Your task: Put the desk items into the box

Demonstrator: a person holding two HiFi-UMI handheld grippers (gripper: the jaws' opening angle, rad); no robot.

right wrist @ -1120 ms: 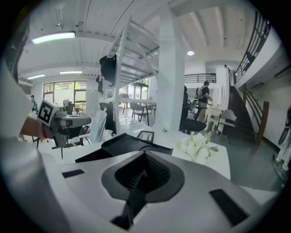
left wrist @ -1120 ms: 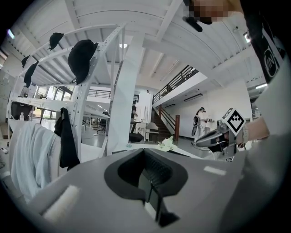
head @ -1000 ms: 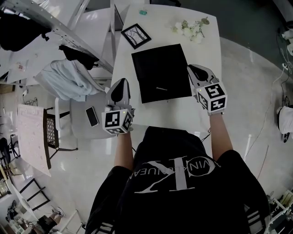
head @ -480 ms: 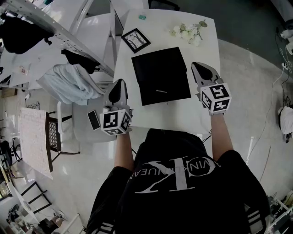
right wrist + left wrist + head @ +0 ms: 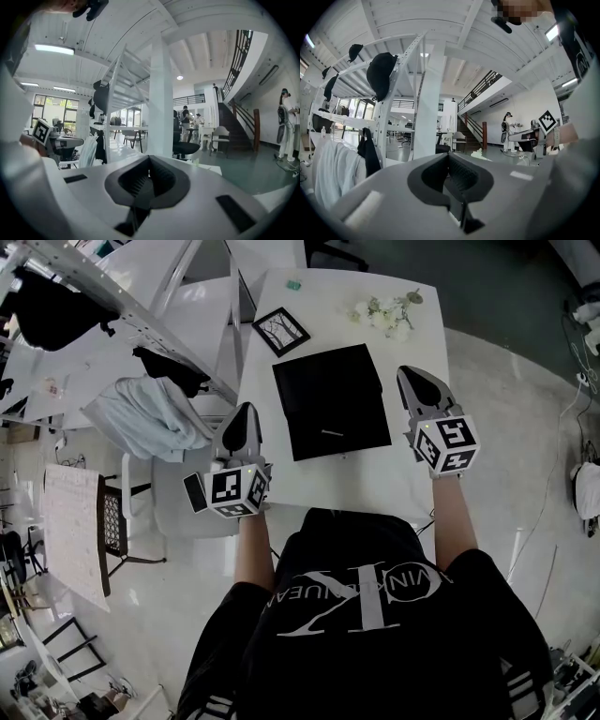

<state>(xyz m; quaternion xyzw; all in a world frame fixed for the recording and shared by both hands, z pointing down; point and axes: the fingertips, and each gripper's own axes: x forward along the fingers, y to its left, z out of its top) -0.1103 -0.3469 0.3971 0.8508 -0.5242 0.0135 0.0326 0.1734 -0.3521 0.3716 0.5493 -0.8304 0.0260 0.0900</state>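
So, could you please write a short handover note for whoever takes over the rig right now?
Left tool: shut, empty, left of the box.
Right tool: shut, empty, right of it.
The box sits mid-way on the table, apparently closed.
Picture frame, flowers and small teal item lie beyond it.
Done: nothing packed.
Left: open the box, load all three.

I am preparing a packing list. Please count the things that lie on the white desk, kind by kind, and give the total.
Black box: 1
Framed picture: 1
Bunch of white flowers: 1
Small teal object: 1
Total: 4
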